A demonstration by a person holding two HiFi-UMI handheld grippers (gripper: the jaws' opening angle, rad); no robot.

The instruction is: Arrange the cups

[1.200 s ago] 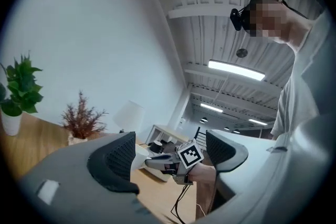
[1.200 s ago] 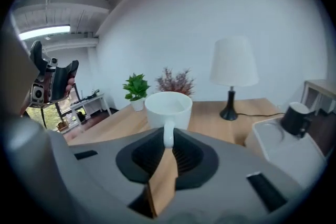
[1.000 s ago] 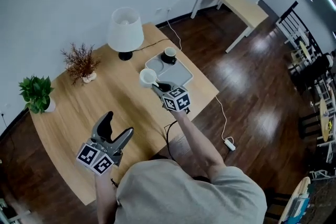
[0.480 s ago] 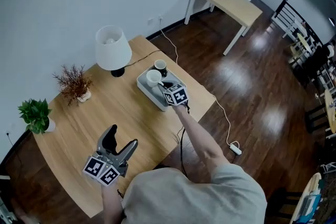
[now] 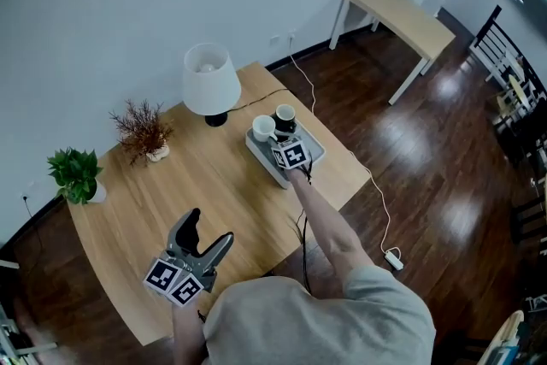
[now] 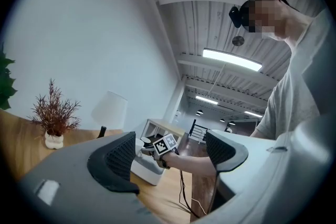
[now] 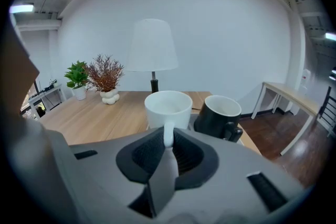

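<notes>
My right gripper is shut on the handle of a white cup. In the head view the white cup is over the far left part of a grey tray, with my right gripper behind it. A black cup stands upright on the tray just right of the white one, and shows again as the black cup at the tray's far side. My left gripper stays over the near part of the wooden table, open and empty, pointing level toward the tray.
A white table lamp stands just left of the tray, its cord running off the table's far edge. A dried red plant in a small vase and a green potted plant stand along the table's left side. Another cable hangs off the table's near right edge.
My right gripper has carried the white cup down and forward to the tray, beside the black cup. The left gripper has hardly moved.
</notes>
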